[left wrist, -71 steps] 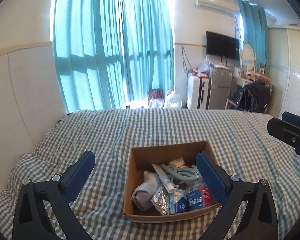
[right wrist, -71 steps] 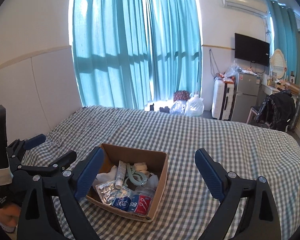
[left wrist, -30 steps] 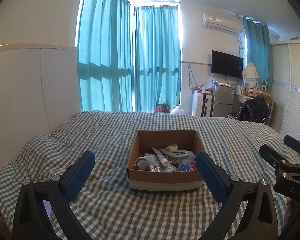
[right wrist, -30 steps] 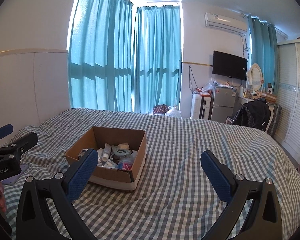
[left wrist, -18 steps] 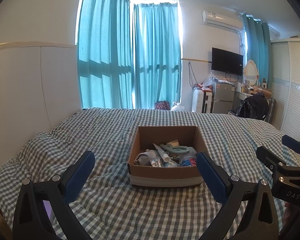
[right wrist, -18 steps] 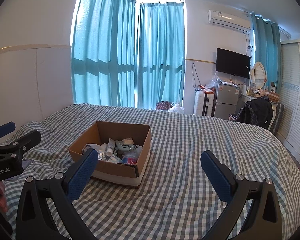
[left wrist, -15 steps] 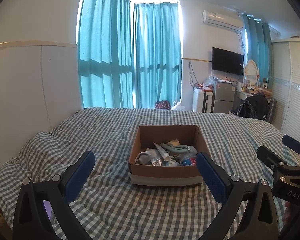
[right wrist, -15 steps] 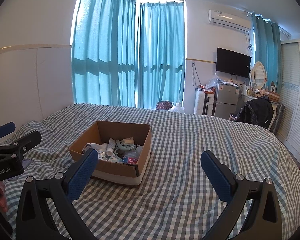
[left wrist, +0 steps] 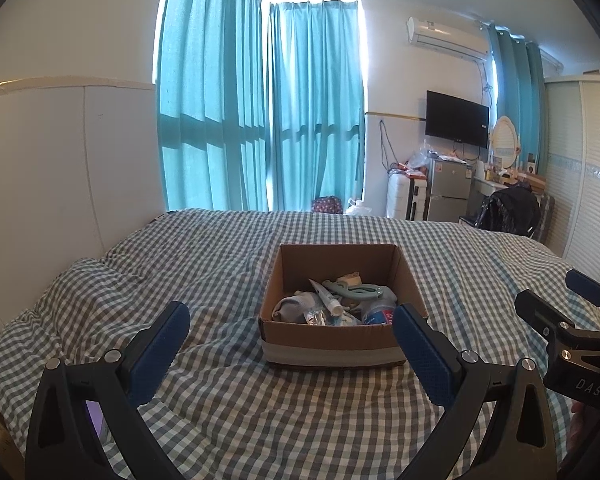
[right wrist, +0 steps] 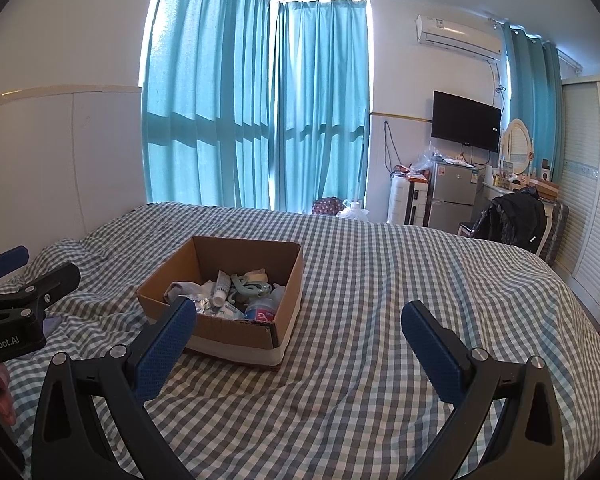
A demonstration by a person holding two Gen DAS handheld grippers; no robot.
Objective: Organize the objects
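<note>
An open brown cardboard box (left wrist: 332,336) with a pale band of tape round its base sits on the bed with the grey-and-white checked cover (left wrist: 220,264), roughly in the middle of the mattress. Its flaps are absent from view and its top is open, so the jumble inside shows: a crumpled grey cloth (left wrist: 290,307) at the left, a white tube with a white cap (left wrist: 325,296) lying slantwise across the heap, a pale green plastic looped piece (left wrist: 350,290) toward the back, a crinkled silvery foil packet (left wrist: 314,316) near the front wall, and a clear plastic bottle with a blue and red label (left wrist: 376,312) at the front right corner.

The left tongs (left wrist: 292,344) hang low over the bed in front of the box, their blue-padded fingers (left wrist: 160,344) spread wide apart with nothing between them; the box lies straight ahead, between the two pads in the left wrist view. The right tongs (right wrist: 298,344) are likewise spread wide and empty, held to the right of the box, which appears beside their left pad in the right wrist view (right wrist: 224,292).

Behind the bed hang long teal curtains (left wrist: 260,120).
</note>
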